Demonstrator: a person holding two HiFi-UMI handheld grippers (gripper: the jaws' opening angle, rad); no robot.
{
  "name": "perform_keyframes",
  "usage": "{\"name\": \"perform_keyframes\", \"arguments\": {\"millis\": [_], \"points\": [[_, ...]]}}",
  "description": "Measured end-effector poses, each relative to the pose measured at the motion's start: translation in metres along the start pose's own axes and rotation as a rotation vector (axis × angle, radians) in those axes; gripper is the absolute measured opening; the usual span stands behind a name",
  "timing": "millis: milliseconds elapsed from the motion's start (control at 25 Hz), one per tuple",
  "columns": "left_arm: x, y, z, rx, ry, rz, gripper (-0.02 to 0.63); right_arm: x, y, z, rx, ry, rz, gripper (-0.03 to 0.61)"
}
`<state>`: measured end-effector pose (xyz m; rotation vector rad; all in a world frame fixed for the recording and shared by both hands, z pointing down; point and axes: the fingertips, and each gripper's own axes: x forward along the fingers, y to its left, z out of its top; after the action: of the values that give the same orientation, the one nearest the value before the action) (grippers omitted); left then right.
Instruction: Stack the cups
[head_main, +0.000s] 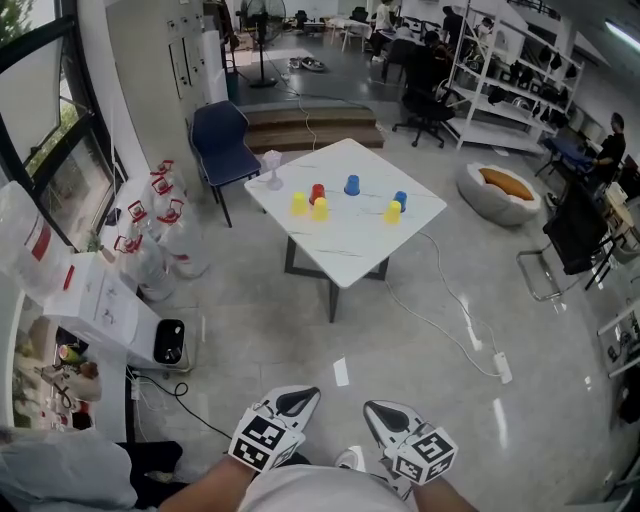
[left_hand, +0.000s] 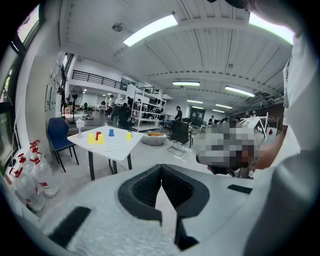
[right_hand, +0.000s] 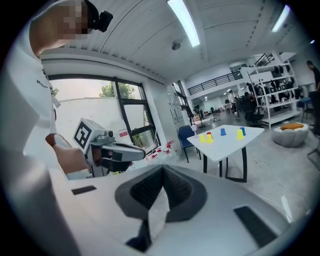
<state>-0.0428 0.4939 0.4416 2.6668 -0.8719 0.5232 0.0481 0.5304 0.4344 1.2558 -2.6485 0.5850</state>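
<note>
Standing well back from the white table (head_main: 345, 250), I hold both grippers low against my body. Left gripper (head_main: 298, 400): jaws pressed together, empty. Right gripper (head_main: 386, 412): jaws together too, empty. All cups sit on the tabletop. First yellow cup (head_main: 298, 204) and second yellow cup (head_main: 320, 209) stand side by side, red cup (head_main: 317, 192) just behind the second. Blue cup (head_main: 352, 185) stands alone mid-table. Second blue cup (head_main: 400, 199) stands just behind the third yellow cup (head_main: 392, 212). Clear goblet (head_main: 272, 168) near the table's left corner, blue chair (head_main: 222, 140) beside it.
</note>
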Motion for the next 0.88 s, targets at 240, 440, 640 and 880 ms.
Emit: {"name": "perform_keyframes", "arguments": {"millis": [240, 440, 640, 880], "points": [[-0.001, 0.024, 0.005, -0.005, -0.004, -0.008, 0.009, 0.024, 0.000, 0.008, 0.019, -0.002, -0.012, 0.006], [-0.003, 0.055, 0.010, 0.009, -0.004, -0.027, 0.009, 0.052, 0.001, 0.018, 0.023, -0.008, -0.041, 0.006], [-0.007, 0.091, 0.010, 0.024, 0.004, -0.065, 0.009, 0.089, 0.009, 0.028, 0.070, -0.031, -0.072, 0.006], [-0.014, 0.127, 0.002, 0.038, 0.028, -0.118, 0.009, 0.127, 0.018, 0.031, 0.072, -0.026, -0.115, 0.006]]}}
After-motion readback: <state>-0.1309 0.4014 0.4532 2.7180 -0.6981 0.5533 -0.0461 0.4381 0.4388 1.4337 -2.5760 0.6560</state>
